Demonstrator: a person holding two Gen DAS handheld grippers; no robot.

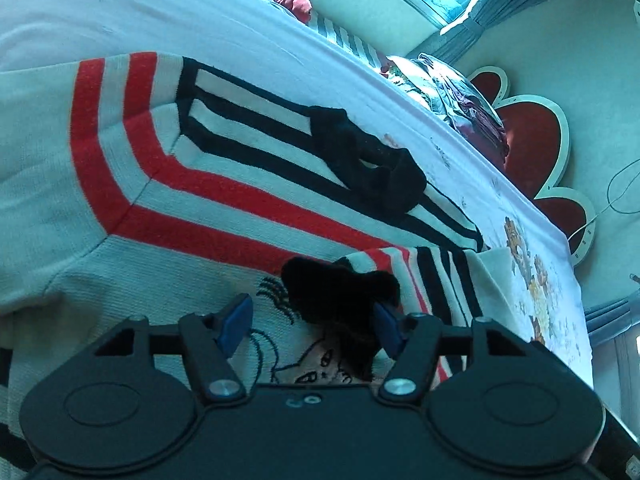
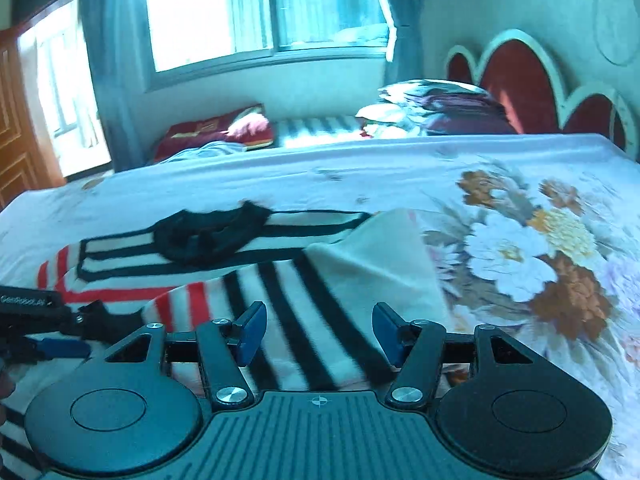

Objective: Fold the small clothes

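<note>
A bed [image 2: 280, 168] under a floral sheet [image 2: 520, 248] is filling a sunlit room, its scalloped red headboard [image 2: 516, 80] standing against the wall and a window [image 2: 264, 12] glowing behind blue curtains [image 2: 108, 60]. Pillows [image 2: 436, 108] and a red cushion [image 2: 216, 132] are lying along the far side. A white sweater [image 1: 192, 208] with red and black stripes is spreading across the sheet, one striped sleeve [image 2: 304, 312] folded over its body and a dark cuff [image 1: 368, 160] resting on the stripes further off. The left gripper [image 1: 312, 324] is hanging over the sweater's cartoon print, jaws about half open, a second black cuff [image 1: 340, 304] lying between them against the right-hand pad; whether that pad is pressing it cannot be told. The right gripper [image 2: 320, 332] is hovering just above the folded sleeve, jaws about half open and holding nothing.
</note>
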